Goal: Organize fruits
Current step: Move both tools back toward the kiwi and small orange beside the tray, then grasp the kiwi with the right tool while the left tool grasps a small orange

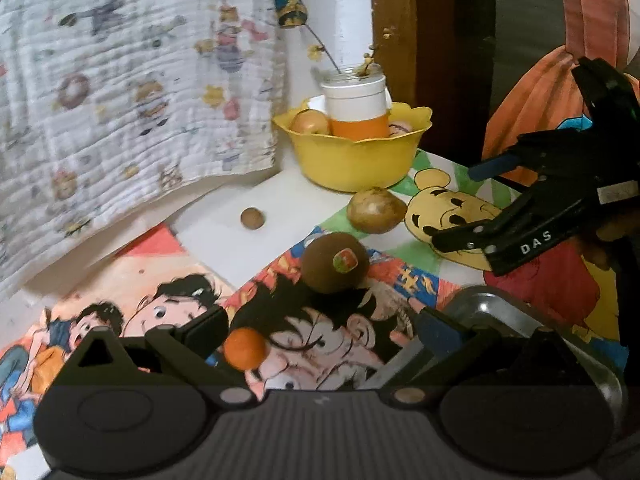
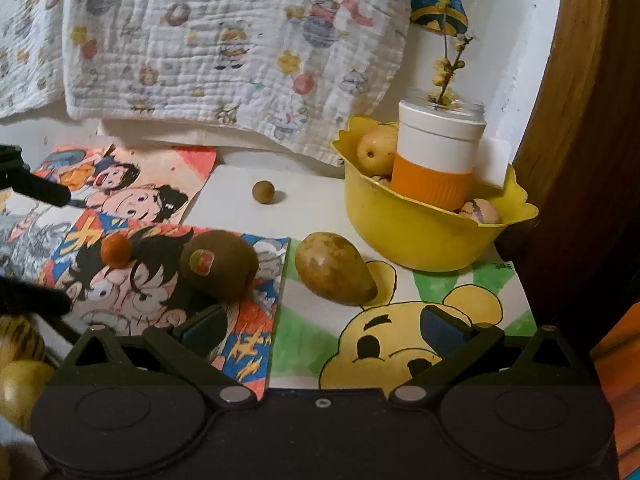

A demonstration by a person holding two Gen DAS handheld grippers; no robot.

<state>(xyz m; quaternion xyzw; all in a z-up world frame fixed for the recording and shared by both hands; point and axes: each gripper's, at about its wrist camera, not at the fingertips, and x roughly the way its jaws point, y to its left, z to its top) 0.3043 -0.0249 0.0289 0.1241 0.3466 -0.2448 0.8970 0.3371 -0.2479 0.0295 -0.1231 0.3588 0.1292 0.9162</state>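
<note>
A brown kiwi with a sticker point(image 1: 334, 263) point(image 2: 219, 266) lies on the cartoon mat. A yellow-brown fruit point(image 1: 374, 210) point(image 2: 334, 268) lies beside it, near a yellow bowl point(image 1: 354, 158) point(image 2: 420, 236) holding more fruit. A small orange fruit point(image 1: 245, 349) point(image 2: 116, 249) and a small brown round fruit point(image 1: 253, 218) point(image 2: 263, 191) lie on the table. My left gripper point(image 1: 320, 332) is open and empty, just short of the orange fruit and kiwi. My right gripper point(image 2: 324, 328) point(image 1: 460, 204) is open and empty, above the bear picture.
A white and orange cup point(image 1: 356, 106) point(image 2: 438, 152) with a twig stands in the bowl. A metal tray point(image 1: 520, 328) sits at the left gripper's right. A patterned cloth point(image 1: 120, 80) hangs behind. A wooden post point(image 2: 580, 120) stands at the right. More yellow fruit point(image 2: 20, 380) lies at lower left.
</note>
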